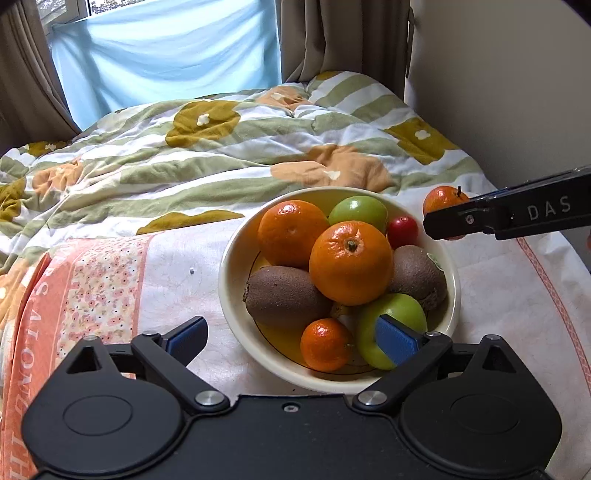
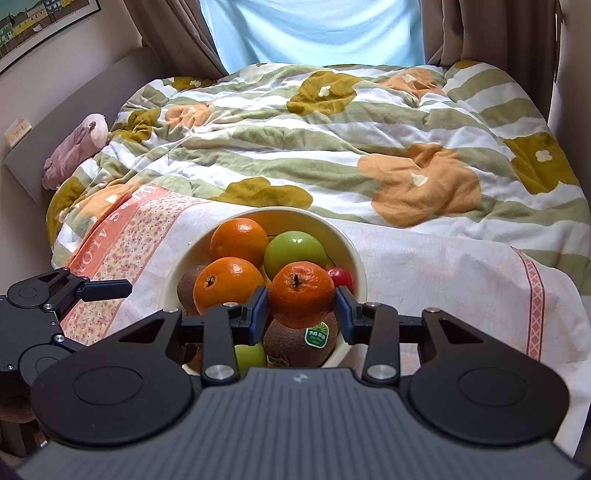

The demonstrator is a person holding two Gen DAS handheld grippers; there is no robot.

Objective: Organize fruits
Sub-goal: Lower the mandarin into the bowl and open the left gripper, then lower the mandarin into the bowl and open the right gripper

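Fingers: left gripper [image 1: 291, 341] spread wide, empty, over bowl [image 1: 231, 291] near rim; right gripper [image 2: 301, 312] clamped on tangerine [image 2: 301, 293] above far rim. Bare cloth [image 2: 443, 273] lies right of bowl.

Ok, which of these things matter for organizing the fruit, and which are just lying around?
Part of the job: bowl, oranges, green apples, kiwis, red fruit, small mandarin, tangerine gripped by the right gripper, open left gripper.
Just lying about: quilt, plush toy, curtains, framed picture.

Piled fruit [image 1: 351, 262] crowds the bowl [image 1: 231, 273]; cloth [image 1: 177, 280] left lies bare.
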